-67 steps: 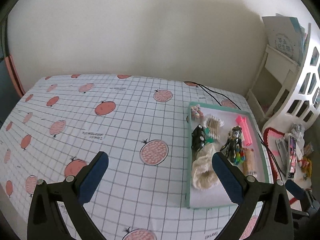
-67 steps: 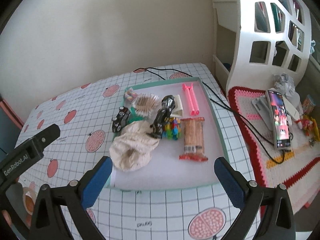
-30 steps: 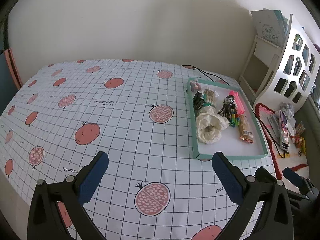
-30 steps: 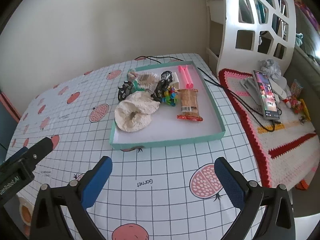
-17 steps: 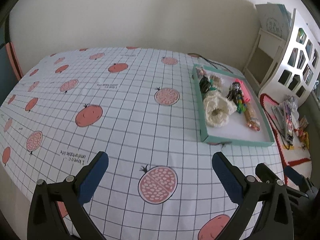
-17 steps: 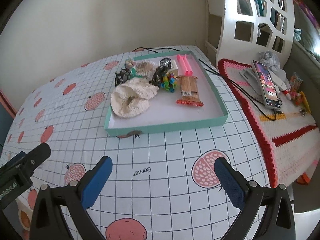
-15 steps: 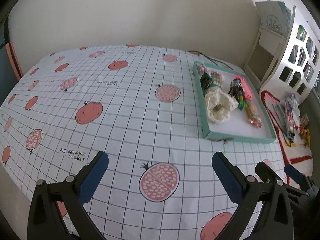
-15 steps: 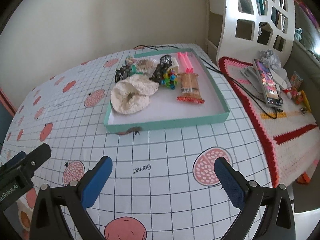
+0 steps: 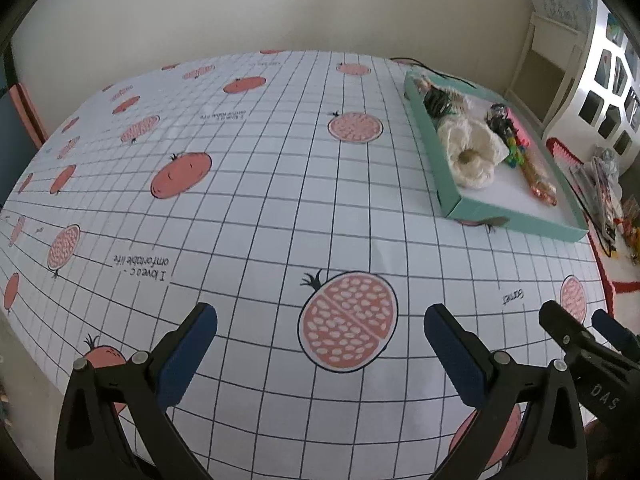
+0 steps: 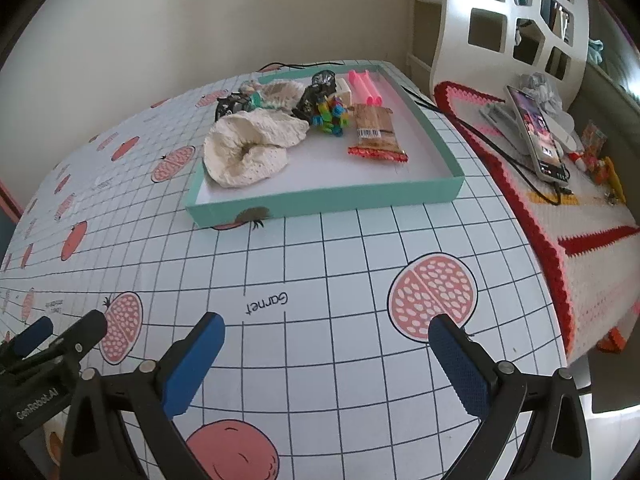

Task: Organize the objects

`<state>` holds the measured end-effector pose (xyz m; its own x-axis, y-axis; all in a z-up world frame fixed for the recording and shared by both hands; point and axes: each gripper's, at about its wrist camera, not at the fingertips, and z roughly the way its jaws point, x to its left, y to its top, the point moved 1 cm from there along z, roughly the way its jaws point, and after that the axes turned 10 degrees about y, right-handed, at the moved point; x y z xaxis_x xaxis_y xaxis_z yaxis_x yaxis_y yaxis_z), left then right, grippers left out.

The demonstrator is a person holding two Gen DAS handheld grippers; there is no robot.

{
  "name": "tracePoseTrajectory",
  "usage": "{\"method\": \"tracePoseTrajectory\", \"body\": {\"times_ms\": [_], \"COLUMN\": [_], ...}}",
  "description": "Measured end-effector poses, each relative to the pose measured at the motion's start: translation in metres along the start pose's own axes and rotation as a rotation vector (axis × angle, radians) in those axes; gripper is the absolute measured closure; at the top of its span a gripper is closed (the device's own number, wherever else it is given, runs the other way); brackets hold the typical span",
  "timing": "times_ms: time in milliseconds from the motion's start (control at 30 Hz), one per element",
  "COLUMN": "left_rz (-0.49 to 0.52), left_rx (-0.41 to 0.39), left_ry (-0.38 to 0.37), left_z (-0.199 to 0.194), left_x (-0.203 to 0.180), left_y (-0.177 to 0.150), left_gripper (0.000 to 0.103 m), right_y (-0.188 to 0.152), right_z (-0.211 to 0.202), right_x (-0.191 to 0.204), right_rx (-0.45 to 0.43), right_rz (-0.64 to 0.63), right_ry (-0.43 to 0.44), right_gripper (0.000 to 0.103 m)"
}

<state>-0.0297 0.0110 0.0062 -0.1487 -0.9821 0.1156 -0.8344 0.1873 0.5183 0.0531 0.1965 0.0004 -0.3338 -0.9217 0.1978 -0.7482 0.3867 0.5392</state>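
Every loose object is being held in the teal tray (image 10: 328,200) at twelve o'clock — little seems left; left gripper (image 9: 320,344) and right gripper (image 10: 326,354) are being kept spread, empty.

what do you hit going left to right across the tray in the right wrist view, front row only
cream knitted hat → colourful bead toy → wrapped snack bar → teal tray right wall

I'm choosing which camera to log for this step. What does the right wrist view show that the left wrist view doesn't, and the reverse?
Only the right wrist view shows clearly the phone on the crocheted mat and the snack bar wrapper's barcode. Only the left wrist view shows the cloth's bare left stretch. Both show the teal tray with the cream knit piece, and both open grippers: right, left.
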Motion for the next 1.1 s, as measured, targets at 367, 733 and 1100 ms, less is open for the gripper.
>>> {"method": "tracePoseTrajectory", "body": {"times_ms": [367, 733, 1100], "left_rz": [0.0, -0.035, -0.017], "left_rx": [0.0, -0.01, -0.024], "left_ry": [-0.012, -0.023, -0.015], "left_z": [0.006, 0.012, 0.011], "left_x": [0.004, 0.012, 0.008], "left_y": [-0.004, -0.005, -0.008], "left_gripper": [0.0, 0.0, 0.0], "right_y": [-0.003, -0.006, -0.006], "right_z": [0.002, 0.005, 0.006], "right_x": [-0.004, -0.006, -0.006], "right_rx": [0.0, 0.001, 0.004], "right_rz": [-0.006, -0.022, -0.02], "right_ry": [-0.015, -0.037, -0.037], "right_gripper": [0.0, 0.0, 0.0]}}
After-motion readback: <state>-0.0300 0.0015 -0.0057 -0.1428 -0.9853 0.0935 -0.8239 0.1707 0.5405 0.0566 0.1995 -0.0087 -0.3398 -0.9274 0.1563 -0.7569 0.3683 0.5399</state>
